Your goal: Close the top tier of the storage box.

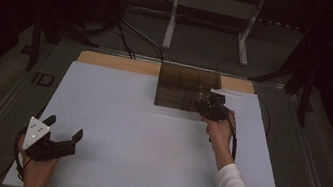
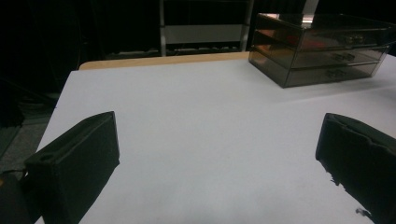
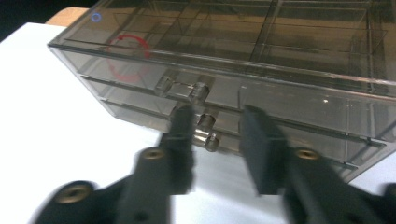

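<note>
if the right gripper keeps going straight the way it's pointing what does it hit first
Most likely the front of the smoky clear drawer box. The right gripper points at it with jaws apart, and the small clear drawer handles sit between them, so a handle may touch first. Depth is hard to judge.

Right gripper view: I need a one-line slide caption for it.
Open right hand-held gripper closing in on the clear handles of a smoky transparent drawer organizer on the white table.

The scene was dimly lit, with blackness across the upper frame of the high view. In the right gripper view, the lower frame was smeared by blur, and faint glare was caught along the smoky drawer box (image 3: 261,60).
</note>
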Action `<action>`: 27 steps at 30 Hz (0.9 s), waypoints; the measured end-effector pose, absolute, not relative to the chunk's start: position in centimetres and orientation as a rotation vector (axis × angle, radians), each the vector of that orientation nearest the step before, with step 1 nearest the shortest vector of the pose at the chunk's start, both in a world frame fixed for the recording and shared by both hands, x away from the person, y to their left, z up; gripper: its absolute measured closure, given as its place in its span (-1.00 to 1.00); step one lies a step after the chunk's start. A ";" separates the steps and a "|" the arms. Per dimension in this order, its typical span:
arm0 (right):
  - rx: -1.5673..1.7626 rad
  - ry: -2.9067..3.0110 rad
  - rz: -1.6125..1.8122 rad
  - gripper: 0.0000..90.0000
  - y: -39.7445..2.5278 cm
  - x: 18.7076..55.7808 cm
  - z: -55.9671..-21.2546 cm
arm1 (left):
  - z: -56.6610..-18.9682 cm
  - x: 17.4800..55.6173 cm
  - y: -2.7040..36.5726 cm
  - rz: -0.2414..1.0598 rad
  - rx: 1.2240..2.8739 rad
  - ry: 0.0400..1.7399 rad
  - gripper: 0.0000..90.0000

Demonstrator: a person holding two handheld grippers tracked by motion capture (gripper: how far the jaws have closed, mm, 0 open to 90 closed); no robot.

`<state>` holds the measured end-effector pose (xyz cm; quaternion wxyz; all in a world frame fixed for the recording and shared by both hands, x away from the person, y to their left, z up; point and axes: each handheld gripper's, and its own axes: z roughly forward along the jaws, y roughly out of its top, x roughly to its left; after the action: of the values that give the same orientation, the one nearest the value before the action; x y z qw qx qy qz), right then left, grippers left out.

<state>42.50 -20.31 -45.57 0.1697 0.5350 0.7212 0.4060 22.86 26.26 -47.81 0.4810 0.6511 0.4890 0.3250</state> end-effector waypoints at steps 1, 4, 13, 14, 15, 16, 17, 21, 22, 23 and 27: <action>1.513 2.047 1.164 0.24 -20.4 42.3 -45.5 | -47.8 22.8 26.3 0.793 1.587 1.193 -0.97; 1.498 2.041 1.179 -0.09 -20.6 41.7 -45.3 | -47.8 22.8 26.3 0.793 1.585 1.193 -0.97; 1.476 2.025 1.199 -0.86 -21.7 38.8 -44.8 | -47.8 22.8 26.3 0.792 1.582 1.194 -0.97; 1.481 2.023 1.205 -0.88 -21.9 38.3 -44.8 | -47.8 22.8 26.3 0.792 1.583 1.194 -0.98; 1.476 2.015 1.207 -0.89 -22.1 37.9 -44.8 | -47.8 22.8 26.3 0.790 1.583 1.193 -0.98; 1.476 2.011 1.204 -0.89 -22.3 37.4 -44.8 | -47.8 22.8 26.3 0.789 1.583 1.193 -0.98; 1.473 2.008 1.214 -0.90 -22.6 36.9 -44.8 | -47.8 22.8 26.3 0.789 1.583 1.193 -0.98; 1.446 1.994 1.228 -0.91 -23.6 34.9 -45.1 | -47.8 22.7 26.3 0.789 1.580 1.194 -0.98; 1.440 1.994 1.234 -0.91 -23.9 34.4 -45.2 | -47.8 22.7 26.3 0.791 1.580 1.194 -0.98; 1.430 1.994 1.239 -0.91 -24.1 34.0 -45.3 | -47.8 22.7 26.4 0.791 1.580 1.192 -0.98; 1.400 1.967 1.276 -0.91 -25.1 32.2 -45.6 | -47.7 22.6 26.3 0.791 1.576 1.184 -0.98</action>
<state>32.24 -25.12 -45.64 0.2039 0.5019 0.7052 0.4575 22.63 26.34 -47.71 0.4871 0.6482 0.4867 0.3252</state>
